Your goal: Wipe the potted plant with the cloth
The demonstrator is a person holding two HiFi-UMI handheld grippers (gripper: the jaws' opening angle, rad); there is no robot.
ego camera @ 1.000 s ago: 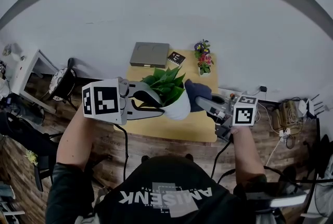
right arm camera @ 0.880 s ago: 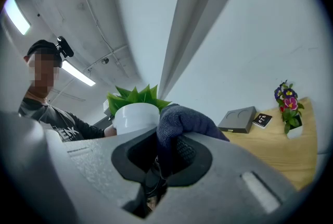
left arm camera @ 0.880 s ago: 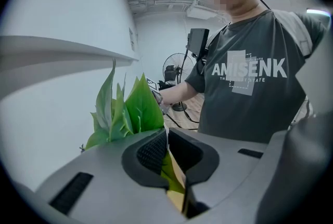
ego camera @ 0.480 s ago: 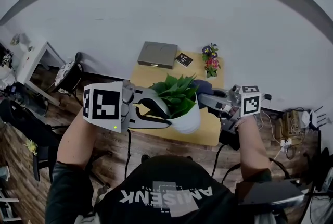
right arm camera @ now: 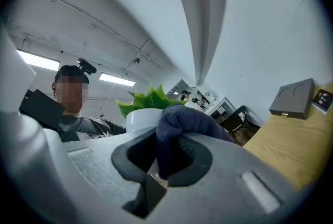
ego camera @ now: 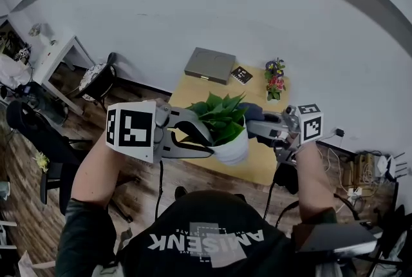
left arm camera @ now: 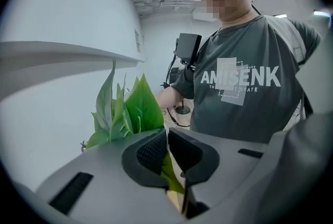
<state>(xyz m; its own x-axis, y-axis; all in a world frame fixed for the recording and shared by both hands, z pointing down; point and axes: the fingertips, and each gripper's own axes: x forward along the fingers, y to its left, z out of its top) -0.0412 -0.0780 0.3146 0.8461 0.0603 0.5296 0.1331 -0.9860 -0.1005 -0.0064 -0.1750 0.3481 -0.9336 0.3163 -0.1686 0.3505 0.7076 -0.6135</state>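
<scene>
The left gripper is pressed onto the white pot rim of the potted plant over the wooden table's front edge. Over the table's right side, the right gripper pinches a dark blue cloth.

A plain white wall backs a light wooden table, which carries a flat grey box, a small dark card and a small flower vase. The floor is dark wood plank, with a white desk and dark chair at left and cables at right. Ceiling strip lights are lit.
</scene>
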